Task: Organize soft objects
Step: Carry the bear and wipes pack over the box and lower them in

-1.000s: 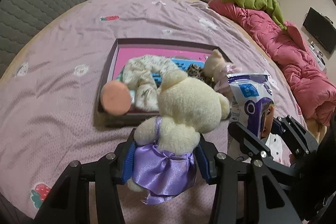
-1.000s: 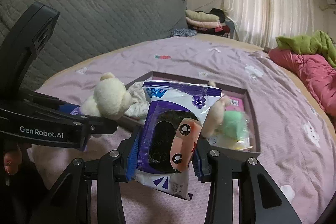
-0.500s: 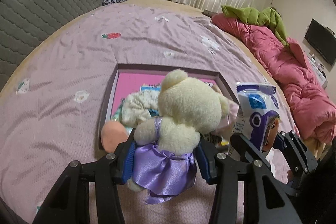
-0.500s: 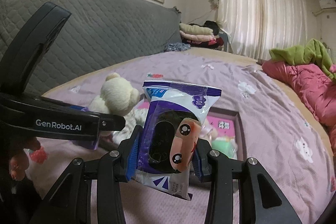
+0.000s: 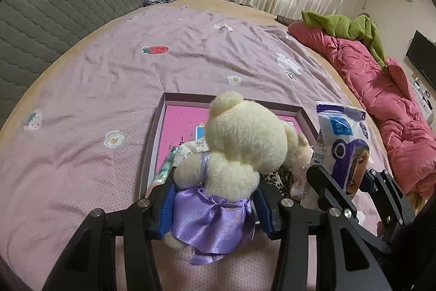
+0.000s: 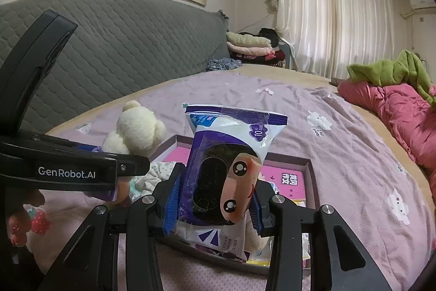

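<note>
Left gripper [image 5: 214, 205]: jaws clamped on the bear [image 5: 239, 152] at its purple skirt, head up.
Right gripper [image 6: 212, 201]: jaws clamped on the wipes pack [image 6: 231, 168], long axis upright.
Box [image 5: 160, 124]: lay on the bed [image 5: 109, 89], just ahead of and below both loads.
Nearer hand: about level; left over the box's near-left side, right beside it.
</note>
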